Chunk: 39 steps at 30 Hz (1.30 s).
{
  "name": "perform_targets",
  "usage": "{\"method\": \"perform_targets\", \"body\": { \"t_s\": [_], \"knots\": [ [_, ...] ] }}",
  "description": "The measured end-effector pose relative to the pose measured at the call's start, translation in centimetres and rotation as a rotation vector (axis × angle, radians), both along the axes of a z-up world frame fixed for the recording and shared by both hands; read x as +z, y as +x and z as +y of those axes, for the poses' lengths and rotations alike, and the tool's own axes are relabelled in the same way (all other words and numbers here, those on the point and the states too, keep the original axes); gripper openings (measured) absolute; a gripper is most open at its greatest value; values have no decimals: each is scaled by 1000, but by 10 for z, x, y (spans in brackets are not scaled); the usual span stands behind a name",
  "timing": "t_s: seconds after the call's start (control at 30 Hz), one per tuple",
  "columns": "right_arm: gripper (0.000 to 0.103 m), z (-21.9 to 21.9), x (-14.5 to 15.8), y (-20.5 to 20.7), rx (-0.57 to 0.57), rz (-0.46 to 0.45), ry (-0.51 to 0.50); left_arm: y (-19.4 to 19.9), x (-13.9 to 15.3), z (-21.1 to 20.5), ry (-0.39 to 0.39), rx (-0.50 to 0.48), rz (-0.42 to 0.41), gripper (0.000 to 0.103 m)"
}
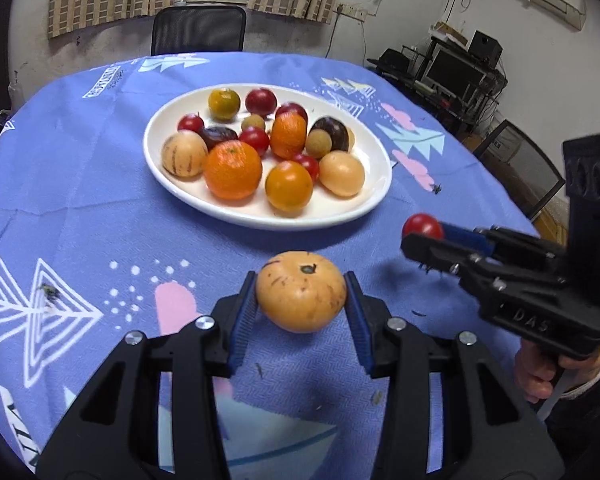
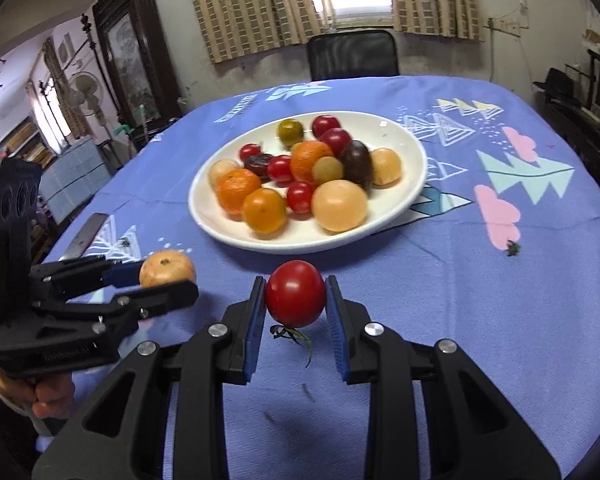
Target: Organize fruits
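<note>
Table (image 1: 80,208) under blue cloth; white plate (image 1: 374,200) mid-table, heaped with fruit. Plate lies straight ahead of both grippers, beyond their tips.

Left gripper (image 1: 301,300): jaws closed onto a tan melon (image 1: 301,291), stem end up, held short of the plate's near rim.

Right gripper (image 2: 296,302): jaws closed onto a red tomato (image 2: 295,293), stalk hanging below, also short of the near rim, right of the melon.

Judgement: both go forward onto the plate. Near-rim strip bare; orange (image 1: 233,169) and neighbours crowd the middle. Grippers sit close, could clash.

The right gripper (image 1: 422,240) body bears the raised letters "DAS"; other markings are illegible.
</note>
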State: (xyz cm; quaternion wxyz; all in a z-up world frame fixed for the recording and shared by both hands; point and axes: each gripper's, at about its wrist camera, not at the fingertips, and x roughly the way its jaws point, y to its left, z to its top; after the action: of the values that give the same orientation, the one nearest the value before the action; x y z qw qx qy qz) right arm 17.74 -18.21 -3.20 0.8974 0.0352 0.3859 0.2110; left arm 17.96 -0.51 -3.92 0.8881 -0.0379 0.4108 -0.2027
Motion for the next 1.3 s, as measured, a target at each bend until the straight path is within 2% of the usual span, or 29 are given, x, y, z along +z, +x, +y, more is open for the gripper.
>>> {"method": "perform_targets", "body": {
  "t_s": [0.2, 0.3, 0.5, 0.67, 0.8, 0.9, 0.93, 0.97, 1.0, 1.03, 1.13, 1.3],
  "knots": [
    [30, 9, 19, 24, 8, -37, 10, 28, 30, 14, 10, 43, -47, 43],
    [30, 10, 23, 47, -15, -40, 29, 56, 40, 16, -11, 61, -56, 43],
    [30, 11, 28, 88, -75, -50, 37, 118, 50, 11, 32, 116, -63, 43],
    [30, 11, 21, 115, -90, -43, 6, 168, 36, 6, 60, 154, -5, 43],
    [30, 9, 13, 124, -84, -22, -4, 183, 21, 3, 52, 161, 45, 43],
    [34, 10, 11, 124, -63, -22, 3, 184, 17, 3, 53, 165, 46, 43],
    [35, 11, 12, 124, -60, -25, 1, 183, 17, 3, 59, 171, 38, 48],
    [40, 11, 14, 123, -57, -26, -2, 180, 20, 3, 72, 181, 24, 62],
    [47, 11, 15, 121, -52, -29, -3, 178, 24, 3, 82, 192, 2, 69],
    [58, 11, 18, 118, -52, -42, -7, 175, 27, 3, 91, 201, -18, 77],
    [61, 14, 28, 108, -48, -98, -47, 164, 38, 2, 139, 209, -74, 84],
    [62, 11, 40, 95, -12, -111, -83, 145, 48, 6, 128, 218, -95, 89]
  ]
}}
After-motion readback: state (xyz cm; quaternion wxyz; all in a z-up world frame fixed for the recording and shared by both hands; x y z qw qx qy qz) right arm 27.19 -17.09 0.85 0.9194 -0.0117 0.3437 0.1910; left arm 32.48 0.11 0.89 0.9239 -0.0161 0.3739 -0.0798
